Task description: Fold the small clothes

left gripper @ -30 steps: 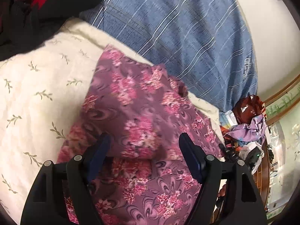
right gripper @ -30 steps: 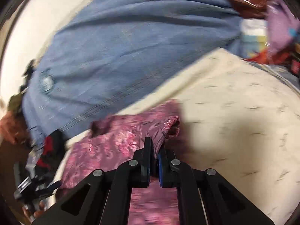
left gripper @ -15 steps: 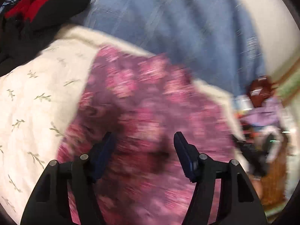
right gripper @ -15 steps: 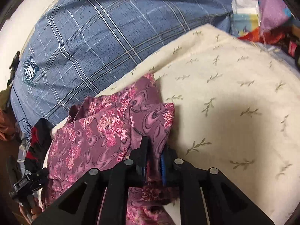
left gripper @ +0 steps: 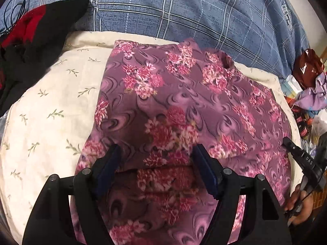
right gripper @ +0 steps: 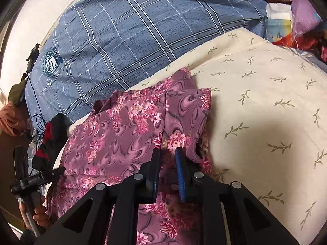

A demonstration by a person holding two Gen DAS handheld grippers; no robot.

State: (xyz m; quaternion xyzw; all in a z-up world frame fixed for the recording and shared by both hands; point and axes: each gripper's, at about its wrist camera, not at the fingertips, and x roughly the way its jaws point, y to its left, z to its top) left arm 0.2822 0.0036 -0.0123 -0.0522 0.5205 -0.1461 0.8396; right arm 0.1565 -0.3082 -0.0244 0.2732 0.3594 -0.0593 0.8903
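Note:
A purple garment with pink flowers (left gripper: 184,102) lies folded on a cream quilt with leaf sprigs (left gripper: 51,102). My left gripper (left gripper: 156,153) hovers over the garment's near part. Its jaws are wide apart and opening, and the cloth lies under them, not pinched. In the right wrist view my right gripper (right gripper: 167,152) sits at the garment's (right gripper: 122,143) right folded edge, close to the cream quilt (right gripper: 265,102). Its jaws stand a narrow gap apart. Cloth shows in the gap, but the pads do not press on it.
A blue checked pillow (left gripper: 204,10) lies behind the quilt. Black and red clothing (left gripper: 30,30) is heaped at the far left. Bags and packets (left gripper: 306,81) crowd the right side. A hand (right gripper: 38,210) grips the other tool's handle at the lower left.
The right gripper's jaws have parted from shut, and the cloth edge it pinched now lies flat on the garment. The left gripper has rolled and shifted over the garment.

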